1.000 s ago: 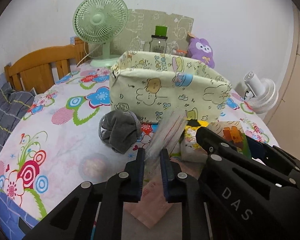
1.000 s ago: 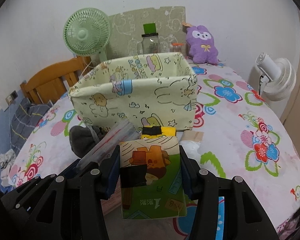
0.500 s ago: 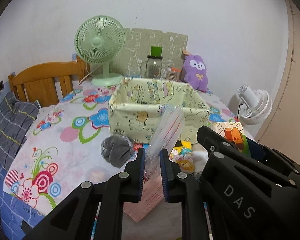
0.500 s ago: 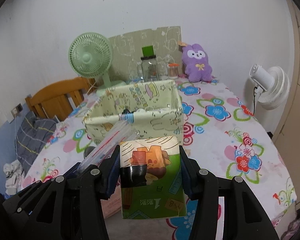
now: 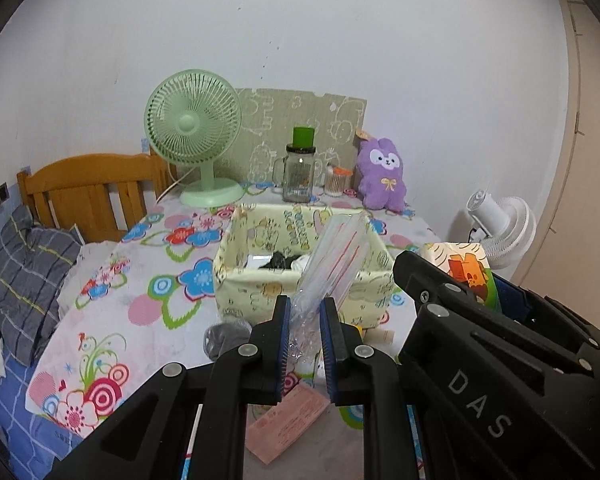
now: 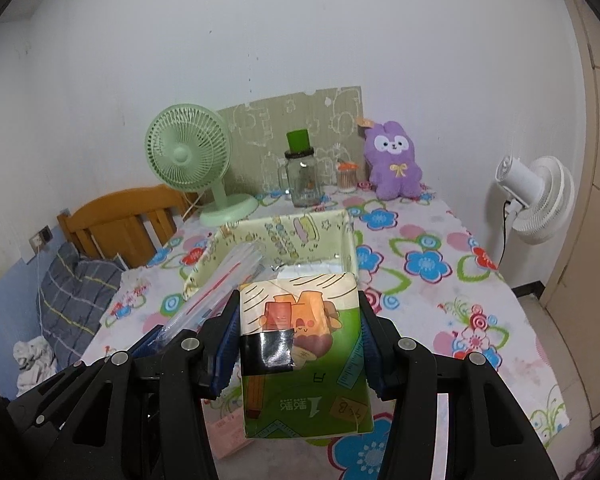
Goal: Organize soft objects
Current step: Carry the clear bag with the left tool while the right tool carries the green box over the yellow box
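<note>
The clear plastic bag (image 5: pixel 332 264) looks nearly weightless and limp, slick and crinkly, so it will flop and slide unless pinched firmly near its bunched lower end, which is where it is taken. The tissue pack (image 6: pixel 300 352) is also light but squashy (a soft block that dents under pressure), best held across its two broad sides.

The left gripper (image 5: pixel 303 344) is nearly closed, its blue pads (image 5: pixel 285 344) clenching the crumpled base of the bag, whose striped top stands up in the air in front of the fabric bin (image 5: pixel 236 280). The right gripper (image 6: pixel 298 344) is spread much wider, grasping the tissue pack between its pads (image 6: pixel 227 340), both pressed against the pack's sides. Both items hang above the near edge of the table (image 6: pixel 440 280), short of the bin, which sits mid-table and already holds some dark and white things. A grey sock (image 5: pixel 226 336) lies on the cloth just before the bin's near-left corner.
</note>
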A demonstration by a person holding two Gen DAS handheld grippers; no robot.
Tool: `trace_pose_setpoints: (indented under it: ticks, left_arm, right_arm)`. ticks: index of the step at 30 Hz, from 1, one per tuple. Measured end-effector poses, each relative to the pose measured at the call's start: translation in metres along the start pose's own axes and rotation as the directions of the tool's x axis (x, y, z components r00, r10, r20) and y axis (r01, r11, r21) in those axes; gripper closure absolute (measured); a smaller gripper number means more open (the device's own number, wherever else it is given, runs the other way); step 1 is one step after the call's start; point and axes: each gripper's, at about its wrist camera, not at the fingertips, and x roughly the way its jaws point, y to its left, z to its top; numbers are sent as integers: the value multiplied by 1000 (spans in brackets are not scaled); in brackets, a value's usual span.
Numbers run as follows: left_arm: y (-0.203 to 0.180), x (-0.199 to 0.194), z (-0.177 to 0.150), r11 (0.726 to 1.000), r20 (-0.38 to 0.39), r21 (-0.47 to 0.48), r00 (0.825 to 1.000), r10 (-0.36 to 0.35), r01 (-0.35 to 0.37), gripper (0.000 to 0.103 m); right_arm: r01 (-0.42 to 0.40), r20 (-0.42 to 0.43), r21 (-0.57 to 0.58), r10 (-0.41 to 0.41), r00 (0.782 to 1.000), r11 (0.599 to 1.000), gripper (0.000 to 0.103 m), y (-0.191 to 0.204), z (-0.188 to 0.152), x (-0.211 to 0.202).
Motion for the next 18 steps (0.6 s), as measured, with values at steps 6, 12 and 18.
trace_pose_setpoints:
  ticks: [6,12,18]
  left_arm:
    - [-3,0,12,1000,13,11,1000,-8,8,90]
    - [-4,5,21,1000,22,13,999,-23,22,90]
    - [-1,13,29,1000,23,6,1000,-14,14,90]
  right_arm:
    - [1,17,-5,0,1000,1000,47,0,13,-3]
    - [-12,28,-14,12,1000,1000,47,4,24,2]
    - [-26,16,-30,27,1000,999,47,6,33,14]
